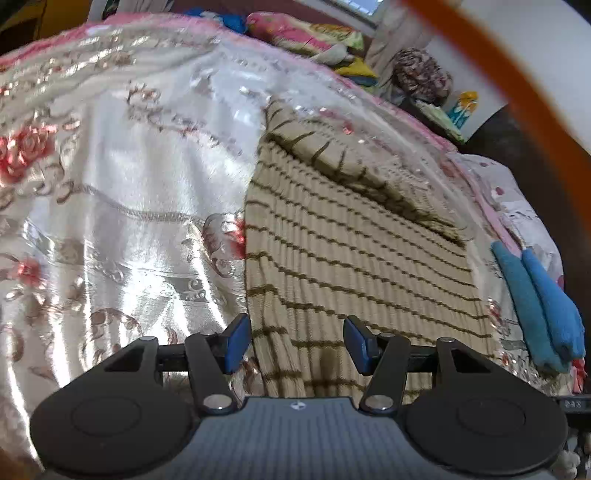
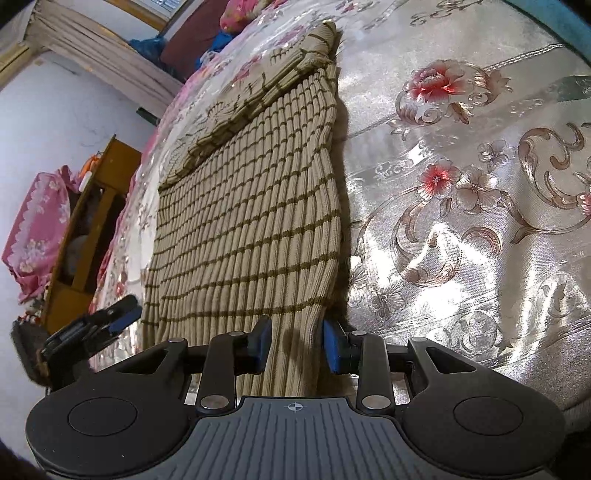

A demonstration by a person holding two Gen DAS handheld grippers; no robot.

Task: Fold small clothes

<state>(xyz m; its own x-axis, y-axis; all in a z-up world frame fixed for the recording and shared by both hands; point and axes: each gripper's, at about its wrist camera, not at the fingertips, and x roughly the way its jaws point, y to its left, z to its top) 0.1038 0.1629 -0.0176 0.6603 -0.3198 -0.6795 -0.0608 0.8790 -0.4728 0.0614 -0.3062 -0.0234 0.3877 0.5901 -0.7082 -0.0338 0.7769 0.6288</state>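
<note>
A beige ribbed knit garment with thin brown stripes (image 1: 354, 251) lies flat on a shiny floral bedspread (image 1: 122, 192), one sleeve folded across its far end. My left gripper (image 1: 295, 343) is open, its blue pads either side of the garment's near hem corner. In the right wrist view the same garment (image 2: 251, 206) stretches away from me. My right gripper (image 2: 297, 345) is open over the other near hem corner, with cloth between the pads. The left gripper (image 2: 118, 319) shows at the left of that view.
Folded blue cloth (image 1: 539, 306) lies at the bed's right edge. Pillows and bundled clothes (image 1: 306, 33) sit at the head of the bed. A wooden cabinet (image 2: 88, 229) and pink floral cloth (image 2: 37, 225) stand beside the bed.
</note>
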